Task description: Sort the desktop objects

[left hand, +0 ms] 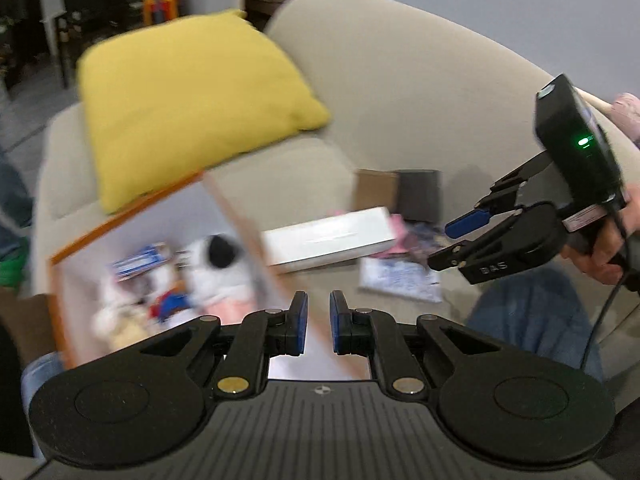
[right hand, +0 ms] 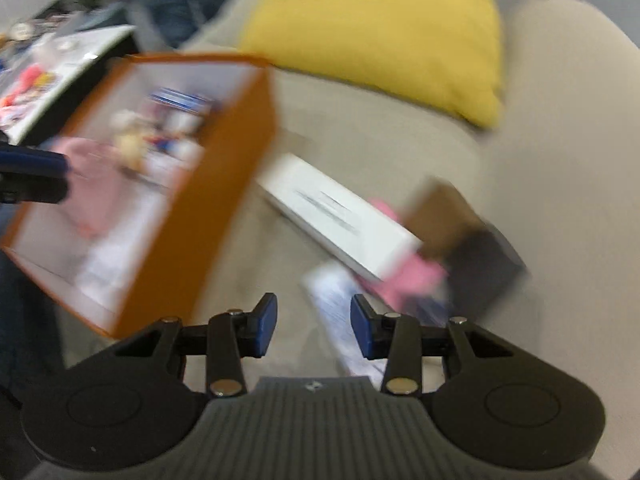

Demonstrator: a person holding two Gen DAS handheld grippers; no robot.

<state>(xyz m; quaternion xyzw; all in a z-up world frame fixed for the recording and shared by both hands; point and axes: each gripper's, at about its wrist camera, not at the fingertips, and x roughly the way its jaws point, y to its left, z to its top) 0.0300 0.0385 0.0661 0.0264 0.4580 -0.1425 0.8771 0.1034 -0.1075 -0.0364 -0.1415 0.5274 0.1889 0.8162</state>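
Observation:
An orange-edged open box (left hand: pixel 80 240) (right hand: pixel 224 216) sits on the beige sofa, holding a white-and-black plush toy (left hand: pixel 218 260), a pink item (right hand: pixel 88 184) and other small things. A long white box (left hand: pixel 328 240) (right hand: pixel 340 216) lies to its right, over pink items (right hand: pixel 404 276), a printed packet (left hand: pixel 400 280) (right hand: pixel 340 320) and a dark box (left hand: pixel 420 196) (right hand: pixel 484 264). My left gripper (left hand: pixel 319 324) hovers over the orange box's right wall, jaws a narrow gap apart and empty. My right gripper (right hand: pixel 314 328) (left hand: pixel 456 240) is open and empty above the packet.
A yellow cushion (left hand: pixel 192 100) (right hand: pixel 384 32) leans on the sofa back (left hand: pixel 400 92). A brown cardboard piece (left hand: pixel 374 192) (right hand: pixel 444 212) stands behind the white box. A side table with clutter (right hand: pixel 52 72) is at far left. A person's jeans-clad knee (left hand: pixel 532 308) is near.

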